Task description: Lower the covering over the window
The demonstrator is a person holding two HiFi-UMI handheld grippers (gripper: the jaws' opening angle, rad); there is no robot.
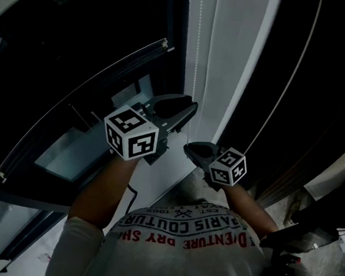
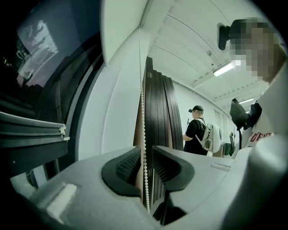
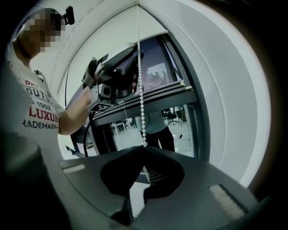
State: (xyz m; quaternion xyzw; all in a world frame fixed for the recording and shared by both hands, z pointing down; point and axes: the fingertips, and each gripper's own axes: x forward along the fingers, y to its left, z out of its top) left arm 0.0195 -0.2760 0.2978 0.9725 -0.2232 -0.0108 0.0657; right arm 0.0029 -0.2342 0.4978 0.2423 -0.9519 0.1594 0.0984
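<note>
Where the head view looks: window frame beside a white wall strip.
Left gripper [image 1: 182,108]: raised against the bead chain [image 1: 197,45], marker cube toward the camera.
Right gripper [image 1: 194,150]: just beside and below the left one, on the same chain.
Bottom rail [image 1: 84,103]: pale bar running slantwise across the dark window, left of both grippers.
Second cord [image 1: 289,79]: thin line well to the right, apart from both grippers.
Shirt [image 1: 192,240]: white with printed lettering, at the lower edge.

Left gripper view, jaws: a little apart; the bead chain [image 2: 143,112] hangs in the gap, no pinch visible.
Dark panels [image 2: 159,112]: upright stack directly behind the chain.
Person [image 2: 196,132]: black top, white backpack, standing far off in the room.
Ceiling light [image 2: 225,68]: lit strip, upper right.

Right gripper view, jaws: tips clenched on the bead chain [image 3: 141,99], which enters where they meet.
Left gripper [image 3: 132,72]: higher on the same chain, held by a bare forearm.
Window covering [image 3: 157,72]: dark, partly down; its bottom rail [image 3: 153,99] lies across the window, clear glass beneath.
Figure behind the glass [image 3: 155,128]: pale top, dark trousers, below the rail.
</note>
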